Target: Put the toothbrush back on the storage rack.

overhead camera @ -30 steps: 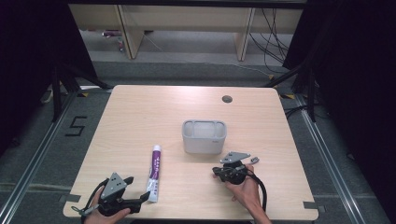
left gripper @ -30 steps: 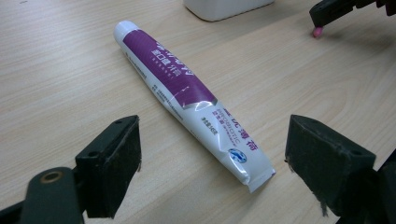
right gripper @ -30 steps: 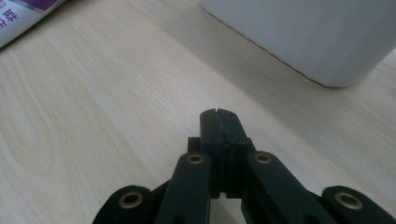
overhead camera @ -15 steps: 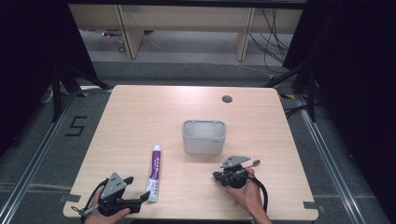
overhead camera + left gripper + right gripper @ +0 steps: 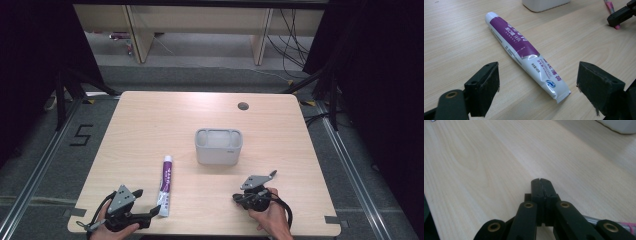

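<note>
Left gripper (image 5: 537,92), jaws wide, faces the toothpaste tube (image 5: 524,52); straddle its flat end squarely before closing, while right gripper (image 5: 541,182) rests closed

Light wooden table (image 5: 150,125), grey floor (image 5: 45,160) (marked "5"), pale shelving (image 5: 200,25) behind; dark surroundings

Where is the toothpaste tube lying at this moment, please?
In the high view, the toothpaste tube lies flat on the table's near left part, between the left tool and the grey container.

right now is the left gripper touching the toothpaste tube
Apart. In the left gripper view the open left gripper straddles the tube, with bare table showing between each jaw and it.
</note>
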A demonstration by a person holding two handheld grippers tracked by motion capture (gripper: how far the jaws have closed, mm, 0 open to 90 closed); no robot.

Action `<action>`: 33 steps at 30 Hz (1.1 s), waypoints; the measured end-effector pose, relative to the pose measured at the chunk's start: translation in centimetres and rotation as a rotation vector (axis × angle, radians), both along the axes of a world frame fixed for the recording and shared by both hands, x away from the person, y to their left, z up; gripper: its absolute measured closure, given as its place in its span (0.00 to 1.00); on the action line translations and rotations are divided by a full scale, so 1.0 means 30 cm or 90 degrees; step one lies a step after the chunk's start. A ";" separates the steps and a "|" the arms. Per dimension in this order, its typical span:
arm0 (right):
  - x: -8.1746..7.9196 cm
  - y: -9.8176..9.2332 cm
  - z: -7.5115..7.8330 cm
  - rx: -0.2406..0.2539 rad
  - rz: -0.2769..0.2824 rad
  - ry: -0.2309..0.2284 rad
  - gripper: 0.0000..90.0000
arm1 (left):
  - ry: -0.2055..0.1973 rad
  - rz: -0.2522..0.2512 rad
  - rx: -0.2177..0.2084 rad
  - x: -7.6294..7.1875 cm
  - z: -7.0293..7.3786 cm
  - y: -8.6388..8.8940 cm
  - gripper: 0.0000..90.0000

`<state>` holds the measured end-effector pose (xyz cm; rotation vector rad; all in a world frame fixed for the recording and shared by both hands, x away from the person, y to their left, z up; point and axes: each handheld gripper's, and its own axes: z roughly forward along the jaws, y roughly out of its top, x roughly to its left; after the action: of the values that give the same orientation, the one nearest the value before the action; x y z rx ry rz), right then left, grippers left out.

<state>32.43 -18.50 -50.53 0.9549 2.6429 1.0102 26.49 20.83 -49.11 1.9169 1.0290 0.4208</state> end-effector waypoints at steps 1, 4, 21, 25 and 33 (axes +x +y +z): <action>-0.009 -0.007 0.003 -0.003 0.002 0.004 1.00 | 0.000 0.000 0.000 0.000 0.000 0.000 0.20; -0.023 -0.025 0.003 -0.002 0.005 0.003 1.00 | -0.001 0.001 0.000 0.001 0.000 0.000 0.20; -0.110 -0.158 0.019 -0.006 -0.035 -0.008 1.00 | 0.002 0.000 0.000 0.000 -0.001 -0.002 0.20; -0.117 -0.188 0.019 -0.017 -0.037 0.003 1.00 | 0.001 0.000 0.001 0.001 -0.001 -0.002 0.20; -0.132 -0.256 0.024 -0.022 -0.070 -0.003 1.00 | 0.002 -0.002 0.002 0.001 -0.002 -0.003 0.20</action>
<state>28.49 -26.17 -49.80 1.0761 2.5629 0.9377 26.51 20.75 -49.15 1.9232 1.0275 0.4177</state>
